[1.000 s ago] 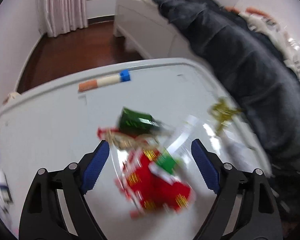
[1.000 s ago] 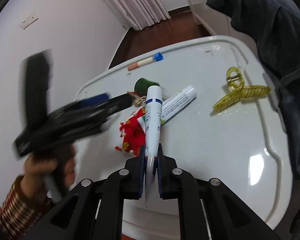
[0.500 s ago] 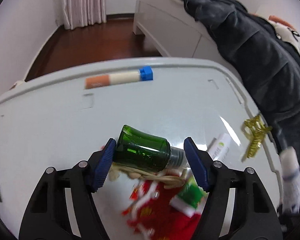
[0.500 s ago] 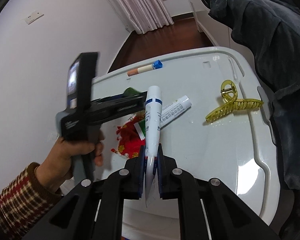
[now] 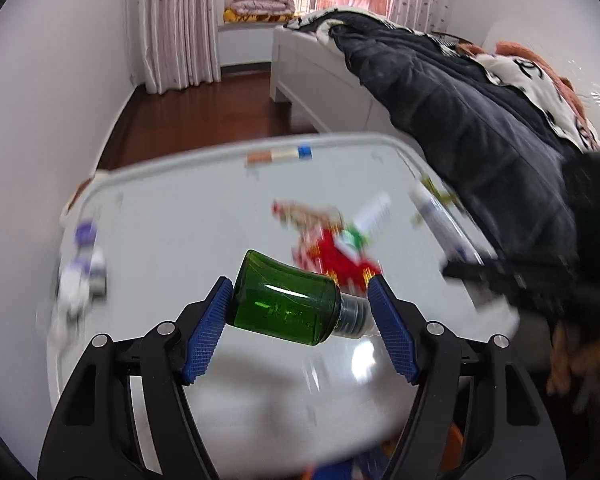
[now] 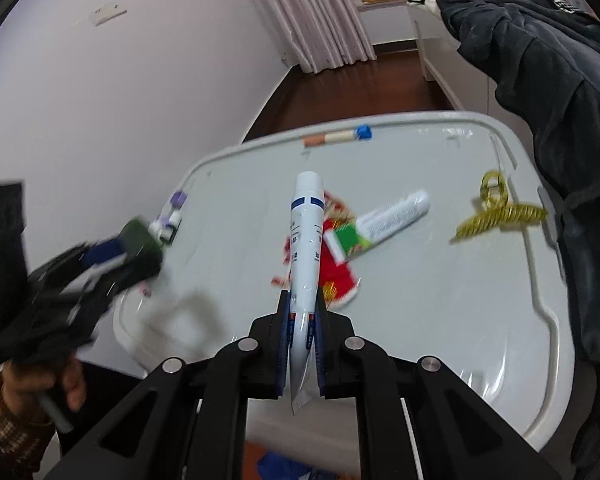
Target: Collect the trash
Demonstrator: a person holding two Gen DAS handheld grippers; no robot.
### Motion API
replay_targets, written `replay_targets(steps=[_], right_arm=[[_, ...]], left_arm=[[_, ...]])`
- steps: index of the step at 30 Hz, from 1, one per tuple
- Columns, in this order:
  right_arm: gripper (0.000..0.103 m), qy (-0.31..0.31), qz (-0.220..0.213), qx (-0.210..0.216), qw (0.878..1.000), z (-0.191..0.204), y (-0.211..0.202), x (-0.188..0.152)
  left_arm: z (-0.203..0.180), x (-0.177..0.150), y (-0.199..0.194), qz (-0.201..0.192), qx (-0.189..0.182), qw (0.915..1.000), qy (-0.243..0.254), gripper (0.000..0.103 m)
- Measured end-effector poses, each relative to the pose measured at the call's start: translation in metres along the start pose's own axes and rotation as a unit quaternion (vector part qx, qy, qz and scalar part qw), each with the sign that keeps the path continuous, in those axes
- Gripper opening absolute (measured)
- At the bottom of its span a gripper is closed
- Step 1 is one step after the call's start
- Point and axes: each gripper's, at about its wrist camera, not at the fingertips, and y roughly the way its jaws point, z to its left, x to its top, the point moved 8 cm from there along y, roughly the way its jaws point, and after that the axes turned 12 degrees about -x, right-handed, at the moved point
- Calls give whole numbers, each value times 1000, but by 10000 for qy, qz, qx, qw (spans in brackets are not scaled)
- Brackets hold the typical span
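While a green plastic bottle (image 5: 284,302) was clamped lengthwise between the pads of the left gripper (image 5: 300,320) and a white squeeze tube with blue bands (image 6: 306,240) was pinched in the right gripper (image 6: 303,344), both above the grey plastic table (image 6: 440,320), the carrying step seemed in hand; a bin, unseen, would be needed next. Left on the table were counted one white tube (image 6: 396,214), one red fabric ornament (image 6: 338,276), one yellow hair claw (image 6: 500,212), one orange-and-white stick with a blue cap (image 6: 338,136) and a blurred purple-and-white item (image 6: 168,220).

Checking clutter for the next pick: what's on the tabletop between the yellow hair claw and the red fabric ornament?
Right wrist view: a white tube with a green end lies between the yellow hair claw and red fabric ornament, overlapping the ornament.
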Motion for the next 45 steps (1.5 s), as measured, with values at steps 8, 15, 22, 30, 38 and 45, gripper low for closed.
replay_targets(steps=[8, 15, 22, 30, 38, 45], right_arm=[[10, -195, 818, 28, 9965, 41, -21, -139], [23, -44, 1567, -179, 9875, 42, -15, -230], [83, 444, 1072, -506, 9920, 20, -29, -210], [86, 505, 508, -555, 9959, 7, -52, -145], [97, 704, -953, -1028, 9876, -33, -88, 0], [97, 1222, -1208, -1819, 9682, -91, -52, 28]], left_arm=[[-46, -136, -8, 949, -673, 9930, -227, 68], [-71, -205, 15, 1679, -983, 9805, -277, 69], [-54, -201, 15, 1732, -366, 9834, -392, 80], [-55, -124, -16, 385, 40, 9989, 249, 85], [-54, -26, 19, -248, -416, 9962, 730, 90], [-55, 20, 102, 67, -510, 9926, 1096, 90]])
